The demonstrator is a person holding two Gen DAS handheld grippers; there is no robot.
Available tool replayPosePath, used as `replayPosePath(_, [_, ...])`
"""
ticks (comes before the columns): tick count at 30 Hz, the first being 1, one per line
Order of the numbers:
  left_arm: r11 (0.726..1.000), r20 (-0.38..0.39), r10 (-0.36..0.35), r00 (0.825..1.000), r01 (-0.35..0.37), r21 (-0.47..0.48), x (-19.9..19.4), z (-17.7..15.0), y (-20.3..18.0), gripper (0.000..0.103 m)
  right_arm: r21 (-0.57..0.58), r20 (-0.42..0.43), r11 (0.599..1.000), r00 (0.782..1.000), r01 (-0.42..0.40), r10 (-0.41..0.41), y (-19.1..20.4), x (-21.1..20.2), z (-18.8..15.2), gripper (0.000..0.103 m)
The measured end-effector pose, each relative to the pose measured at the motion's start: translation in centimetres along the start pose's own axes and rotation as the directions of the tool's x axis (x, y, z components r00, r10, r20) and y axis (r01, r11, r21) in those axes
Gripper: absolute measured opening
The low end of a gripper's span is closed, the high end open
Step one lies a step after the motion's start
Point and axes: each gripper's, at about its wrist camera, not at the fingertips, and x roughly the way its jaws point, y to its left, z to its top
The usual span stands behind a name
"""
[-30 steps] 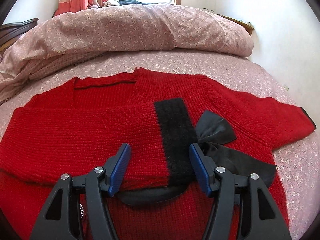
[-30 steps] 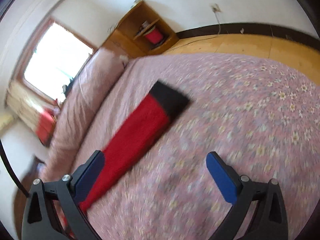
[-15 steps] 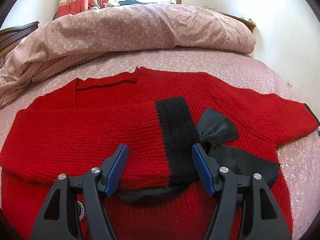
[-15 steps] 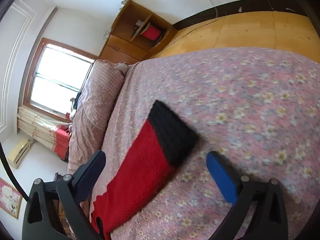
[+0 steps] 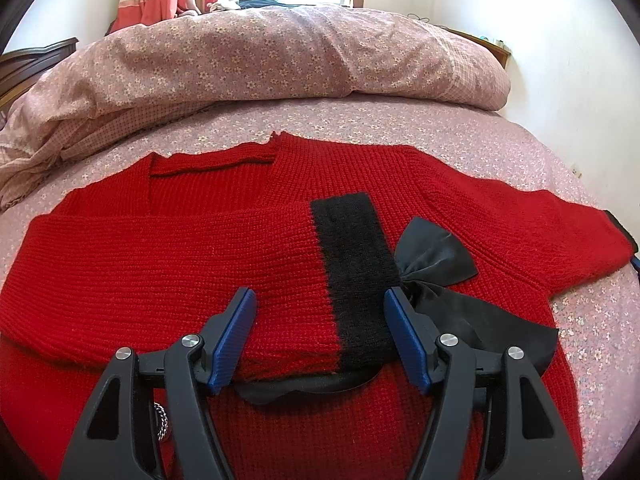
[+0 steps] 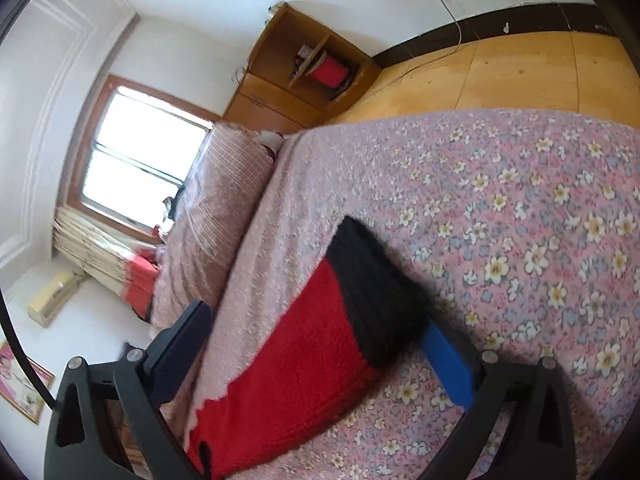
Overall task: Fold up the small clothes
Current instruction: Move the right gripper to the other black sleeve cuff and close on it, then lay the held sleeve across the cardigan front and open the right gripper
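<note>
A red knit sweater (image 5: 160, 264) lies flat on the bed. Its left sleeve is folded across the chest, its black cuff (image 5: 356, 272) next to a black satin bow (image 5: 436, 252). My left gripper (image 5: 320, 332) is open and hovers just above the folded sleeve and cuff. The other sleeve stretches out to the right (image 5: 560, 236). In the right wrist view this sleeve (image 6: 304, 364) with its black cuff (image 6: 372, 292) lies between the open fingers of my right gripper (image 6: 316, 356), which holds nothing.
The bed has a pink floral sheet (image 6: 540, 220). A rolled quilt (image 5: 260, 56) lies along the head of the bed. A wooden cabinet (image 6: 304, 76) and wood floor (image 6: 520, 72) lie past the bed's edge. A white wall (image 5: 560, 40) stands at right.
My right gripper has moved in on the outstretched sleeve, so the cuff now sits between its fingers. My left gripper has stayed open and barely shifted.
</note>
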Motion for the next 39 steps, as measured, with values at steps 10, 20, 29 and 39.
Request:
replayPosePath(10, [1.000,0.000,-0.007,1.000,0.007,-0.007,0.1,0.0,0.0,0.061,-0.040,0.001,0.996,0.997,0.078,-0.078,0.5,0.8,-0.4,0.059])
replayPosePath(20, [1.000,-0.002,-0.023,1.000,0.023,-0.019,0.0,0.0,0.2,0.062,-0.070,0.023,0.976,0.979,0.205,-0.204,1.4,1.9,-1.2,0.011])
replayPosePath(29, [0.992,0.070,-0.094,0.993,0.100,-0.077,-6.1,2.1,3.4,0.062,-0.280,0.022,0.959,0.999,0.047,-0.043,14.5,3.5,-6.7,0.011])
replayPosePath(39, [0.997,0.142,0.054,0.988,-0.062,0.051,-14.8,3.7,13.0,0.067,-0.535,-0.065,0.823,0.981,-0.190,0.184,33.2,4.9,-20.0,0.011])
